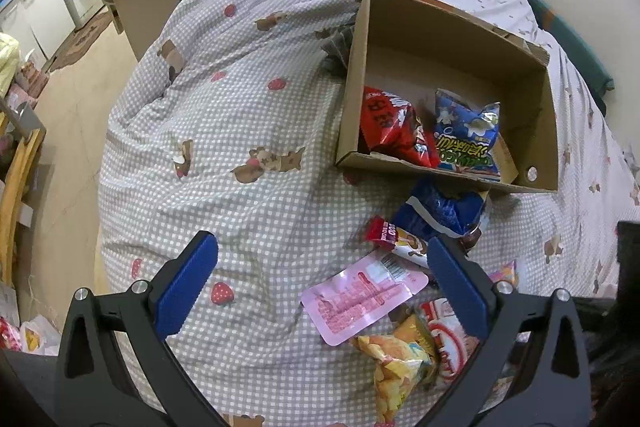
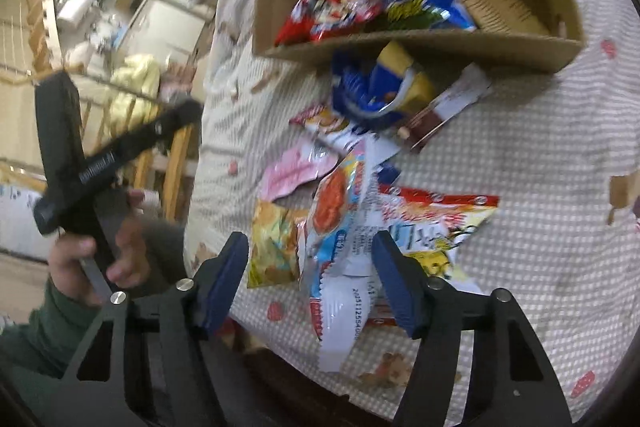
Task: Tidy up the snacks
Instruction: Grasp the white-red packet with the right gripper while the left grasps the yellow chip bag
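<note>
Cardboard is the material of the open box [image 1: 448,39] that lies on the checked bedcover [image 1: 240,107], and two snacks are already inside it: a red snack bag [image 1: 394,131] on the left and a blue snack bag [image 1: 468,135] just beside it. In the right wrist view we also see a tan packet [image 2: 496,3] in the box, at its right end.

We hold the left gripper [image 1: 320,259] above the bedcover with its blue fingers [image 1: 184,283] wide apart, and nothing is between them. Near its right finger lies a pink flat pouch [image 1: 360,295], and below the pouch a yellow chip bag [image 1: 396,367]. A dark blue bag [image 1: 444,211] lies just outside the front wall of the box, touching a small red and white wrapper [image 1: 400,239].

Our right gripper [image 2: 310,247] is also open, the jaws standing well apart. A white and light blue packet with a red picture [image 2: 340,227] lies between the fingers, but we cannot tell if they touch it, because this view is blurred. Beside it lies a red and white bag [image 2: 432,215]. At the left of this view we see the left hand [image 2: 100,255] around the black handle of the other gripper.
</note>
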Motion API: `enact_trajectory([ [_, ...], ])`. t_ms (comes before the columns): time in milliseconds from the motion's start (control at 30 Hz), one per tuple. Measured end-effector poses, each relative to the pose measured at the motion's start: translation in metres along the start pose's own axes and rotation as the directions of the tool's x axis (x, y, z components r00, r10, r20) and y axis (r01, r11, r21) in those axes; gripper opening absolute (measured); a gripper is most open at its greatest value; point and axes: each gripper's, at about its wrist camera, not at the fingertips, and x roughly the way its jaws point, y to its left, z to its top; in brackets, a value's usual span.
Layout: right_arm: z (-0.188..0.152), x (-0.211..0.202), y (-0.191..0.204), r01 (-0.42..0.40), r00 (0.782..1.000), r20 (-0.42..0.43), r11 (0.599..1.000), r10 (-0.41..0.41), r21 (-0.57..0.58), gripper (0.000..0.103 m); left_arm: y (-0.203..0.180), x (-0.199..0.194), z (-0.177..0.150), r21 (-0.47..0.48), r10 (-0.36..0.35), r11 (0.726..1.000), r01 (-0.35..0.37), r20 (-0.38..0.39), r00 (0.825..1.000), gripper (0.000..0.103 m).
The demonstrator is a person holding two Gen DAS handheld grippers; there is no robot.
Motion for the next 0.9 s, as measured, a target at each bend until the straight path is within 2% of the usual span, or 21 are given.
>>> enact_trajectory([
  [200, -0.003, 0.041, 0.002, 0.124, 0.986, -0.109, 0.991, -0.129, -0.053, 0.063, -0.002, 0.004, 0.003, -0.021, -0.018, 1.0, 0.018, -0.01, 1.0, 0.103],
  [267, -0.004, 0.048, 0.002, 0.137, 0.982, -0.124, 0.988, -0.144, -0.067, 0.061, -0.004, 0.005, 0.002, -0.012, -0.015, 1.0, 0.015, -0.013, 1.0, 0.103],
  [333, -0.004, 0.05, 0.004, 0.148, 0.98, -0.123, 0.986, -0.157, -0.078, 0.056, -0.005, 0.007, 0.001, -0.007, -0.014, 1.0, 0.014, -0.019, 1.0, 0.103],
  [433, -0.004, 0.048, 0.001, 0.153, 0.981, -0.111, 0.985, -0.161, -0.078, 0.035, -0.006, 0.009, 0.0, -0.002, -0.015, 1.0, 0.015, -0.029, 0.999, 0.103],
  [567, -0.003, 0.036, 0.0, 0.115, 0.988, -0.091, 0.99, -0.123, -0.083, 0.028, -0.007, 0.01, -0.003, 0.004, -0.013, 1.0, 0.013, -0.04, 0.999, 0.103],
  [733, 0.002, 0.0, 0.002, 0.046, 0.998, 0.033, 0.997, -0.044, -0.065, 0.027, -0.005, 0.016, -0.013, 0.018, -0.004, 1.0, 0.006, -0.097, 0.995, 0.103],
  [833, 0.007, -0.028, -0.007, 0.084, 0.986, 0.149, 0.996, -0.079, -0.023, 0.027, -0.007, 0.018, -0.027, 0.016, -0.025, 0.999, 0.028, -0.167, 0.986, 0.103],
  [900, 0.008, -0.034, -0.01, 0.093, 0.98, 0.178, 0.996, -0.091, -0.007, 0.027, -0.013, 0.021, -0.037, 0.026, -0.038, 0.999, 0.044, -0.207, 0.978, 0.103],
])
